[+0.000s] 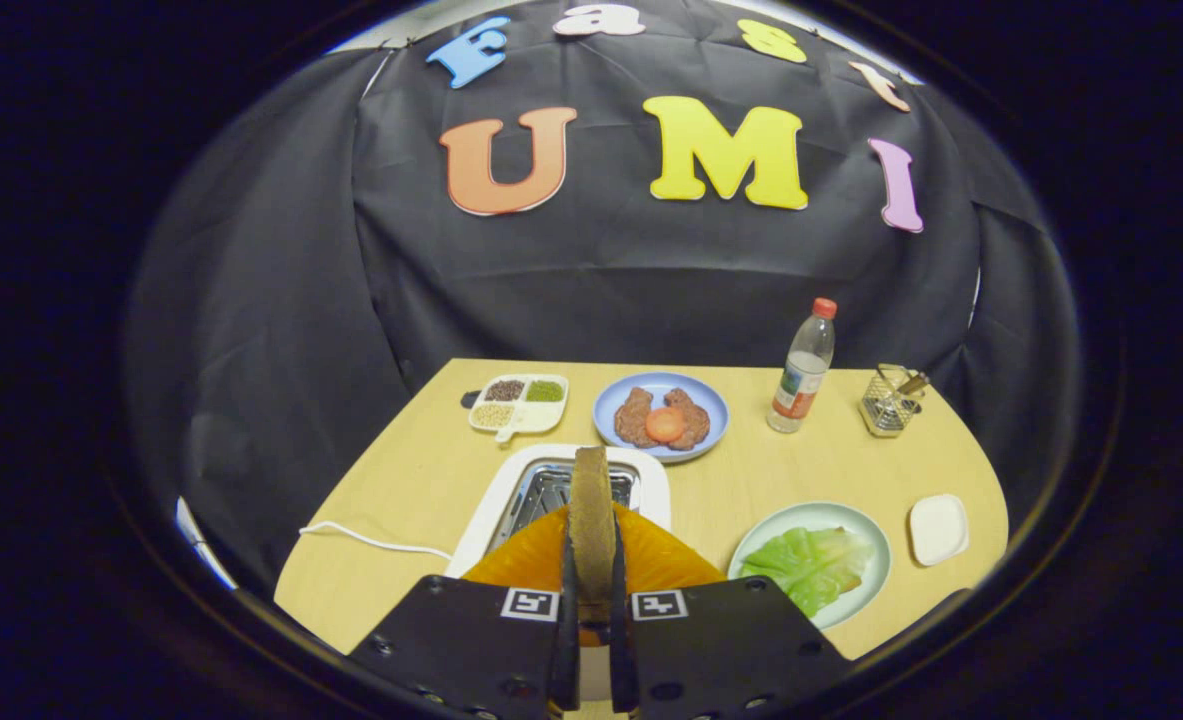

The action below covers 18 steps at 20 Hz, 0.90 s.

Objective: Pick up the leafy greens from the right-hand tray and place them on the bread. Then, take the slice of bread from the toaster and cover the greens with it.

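Note:
My gripper is shut on a slice of bread, held upright and edge-on between the fingers, right above the white toaster. The slice's lower part is hidden between the fingers, so I cannot tell whether it still sits in the slot. To the right of the fingers, a leaf of greens lies on a pale green plate. A bit of another bread slice peeks out from under the leaf.
Beyond the toaster stand a blue plate with meat patties and a tomato slice, and a divided tray of grains. A bottle, a wire basket and a small white dish stand right. A white cable runs left.

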Available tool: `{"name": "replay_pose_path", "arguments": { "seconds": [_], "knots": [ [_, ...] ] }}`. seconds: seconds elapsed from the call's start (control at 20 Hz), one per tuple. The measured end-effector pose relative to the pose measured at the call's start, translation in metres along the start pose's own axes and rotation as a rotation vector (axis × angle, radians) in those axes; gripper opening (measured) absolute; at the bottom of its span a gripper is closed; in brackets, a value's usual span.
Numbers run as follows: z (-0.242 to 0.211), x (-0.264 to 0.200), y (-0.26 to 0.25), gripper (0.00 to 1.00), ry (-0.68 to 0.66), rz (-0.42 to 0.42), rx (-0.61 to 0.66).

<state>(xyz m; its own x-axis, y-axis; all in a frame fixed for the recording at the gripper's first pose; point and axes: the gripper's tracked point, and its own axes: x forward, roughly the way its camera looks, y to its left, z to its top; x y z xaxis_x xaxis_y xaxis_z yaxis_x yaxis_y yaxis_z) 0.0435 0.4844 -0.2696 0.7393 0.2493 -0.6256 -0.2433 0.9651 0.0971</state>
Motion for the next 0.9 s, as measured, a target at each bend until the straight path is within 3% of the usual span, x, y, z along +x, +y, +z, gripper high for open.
{"name": "replay_pose_path", "arguments": {
  "seconds": [0.45,0.7,0.9],
  "knots": [
    [0.081,-0.066,-0.025,0.12,-0.122,0.079,0.092],
    [0.099,-0.088,-0.09,0.12,-0.176,0.015,0.101],
    [0.08,-0.079,-0.144,0.12,-0.153,-0.051,0.125]
  ]
}}
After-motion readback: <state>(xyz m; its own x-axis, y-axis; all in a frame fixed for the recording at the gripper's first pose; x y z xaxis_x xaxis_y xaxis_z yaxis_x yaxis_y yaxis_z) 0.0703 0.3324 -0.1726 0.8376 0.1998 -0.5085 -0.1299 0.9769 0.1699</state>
